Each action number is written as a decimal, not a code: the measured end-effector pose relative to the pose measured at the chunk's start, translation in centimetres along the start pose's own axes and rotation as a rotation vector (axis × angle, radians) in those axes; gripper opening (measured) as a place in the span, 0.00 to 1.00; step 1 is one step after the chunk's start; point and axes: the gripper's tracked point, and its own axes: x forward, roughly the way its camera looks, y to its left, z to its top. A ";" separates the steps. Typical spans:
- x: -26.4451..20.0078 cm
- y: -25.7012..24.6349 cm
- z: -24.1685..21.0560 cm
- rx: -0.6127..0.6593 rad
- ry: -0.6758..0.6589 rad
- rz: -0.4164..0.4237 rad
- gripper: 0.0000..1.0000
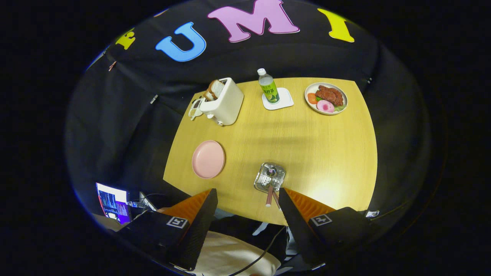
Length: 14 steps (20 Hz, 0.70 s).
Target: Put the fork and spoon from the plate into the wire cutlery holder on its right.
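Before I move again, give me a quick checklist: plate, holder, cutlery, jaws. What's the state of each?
1. Pink plate emptied: ok, no fork or spoon lies on it.
2. Cutlery in the holder: ok, reddish handles stick out of it toward the jaws; whether both fork and spoon are there, cannot tell.
3. Holder upright on the table: ok, it stands to the right of the plate, near the table's near edge.
4. Gripper free: ok, jaws open, nothing between them.
5. Clearance from the handles: not ok, the right finger is very close to the handles.
6. Toaster, bottle, food plate: ok, far beyond the jaws.
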 end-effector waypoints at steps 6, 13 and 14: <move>-2.0 2.6 2.3 -0.144 -0.289 -0.031 0.99; -6.8 7.2 6.5 -0.269 -0.786 -0.063 0.99; -7.8 7.7 6.7 -0.286 -0.851 -0.072 0.99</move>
